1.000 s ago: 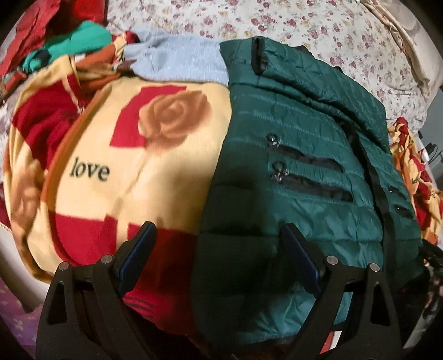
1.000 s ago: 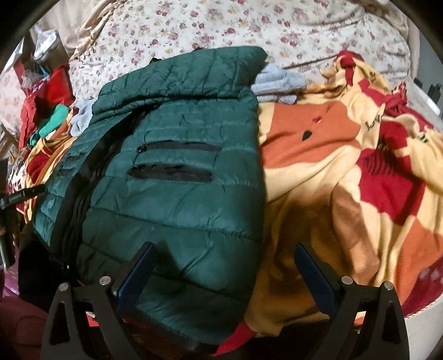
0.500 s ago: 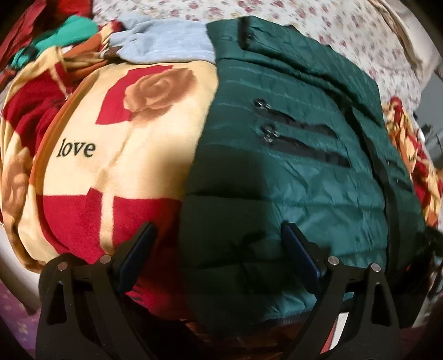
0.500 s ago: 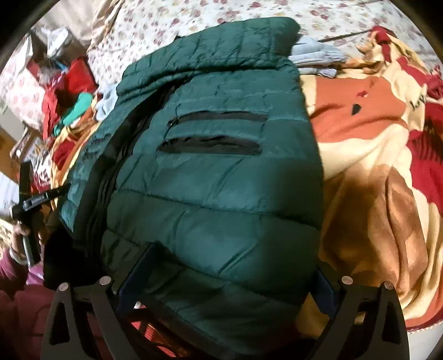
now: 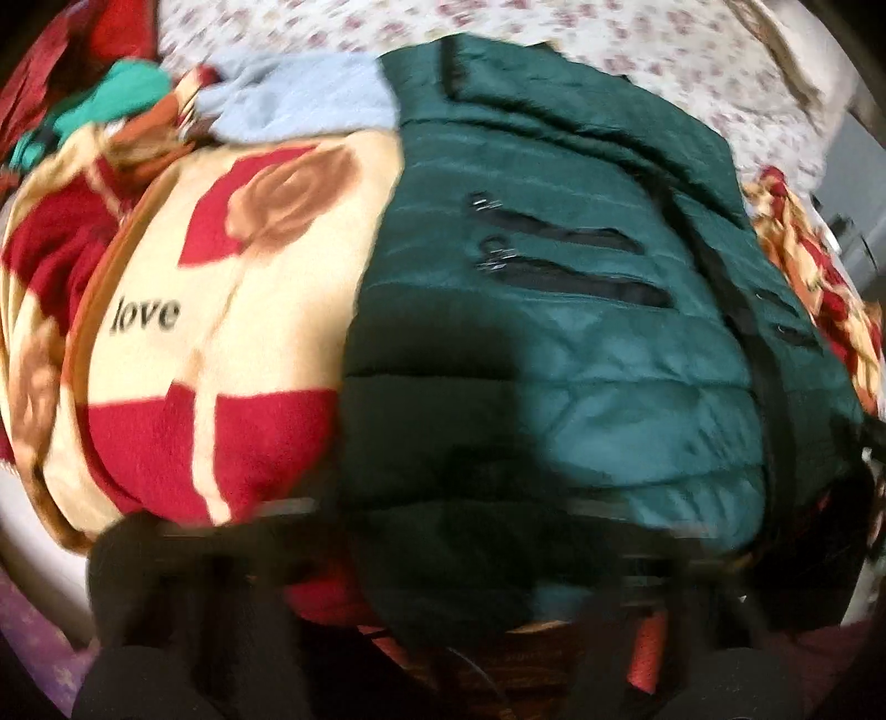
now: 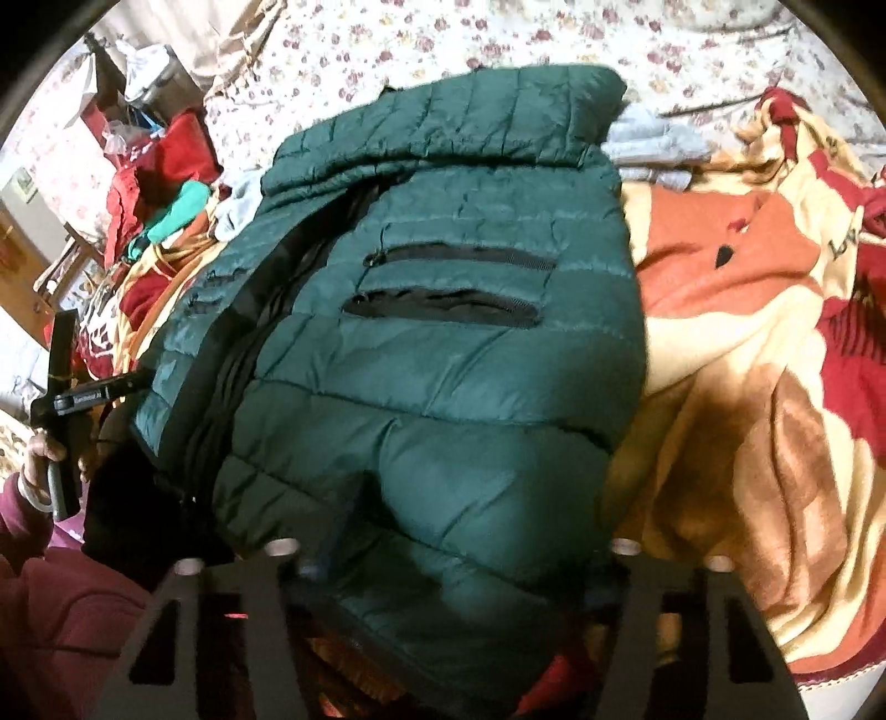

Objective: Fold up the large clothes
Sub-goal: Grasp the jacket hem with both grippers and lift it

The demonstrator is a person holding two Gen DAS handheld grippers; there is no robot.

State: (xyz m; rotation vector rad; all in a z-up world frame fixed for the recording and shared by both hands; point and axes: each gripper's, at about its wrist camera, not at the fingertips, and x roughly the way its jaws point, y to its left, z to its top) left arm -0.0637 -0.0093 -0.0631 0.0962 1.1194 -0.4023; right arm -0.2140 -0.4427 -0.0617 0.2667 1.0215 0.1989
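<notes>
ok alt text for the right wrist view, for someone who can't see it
The right gripper has just been closing on the near hem of a dark green quilted jacket, which bunches between its jaws. The jacket lies on a cream, red and orange blanket over a floral sheet.

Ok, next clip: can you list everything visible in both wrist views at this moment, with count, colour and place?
Puffer jacket: one, dark green, on the blanket, near edge toward both grippers.
Blanket: one, cream and red with roses and "love", under the jacket.
Bedsheet: one, white, small flowers, beyond the jacket.
Light blue garment: one, behind the jacket's top.
Clothes heap: red and teal pieces, far left.
Left gripper: black, blurred; jaws just closing at the jacket's hem.
Right gripper: black; jaws just closing, hem bunched between them.
Left hand: on the left gripper's handle, maroon sleeve.
</notes>
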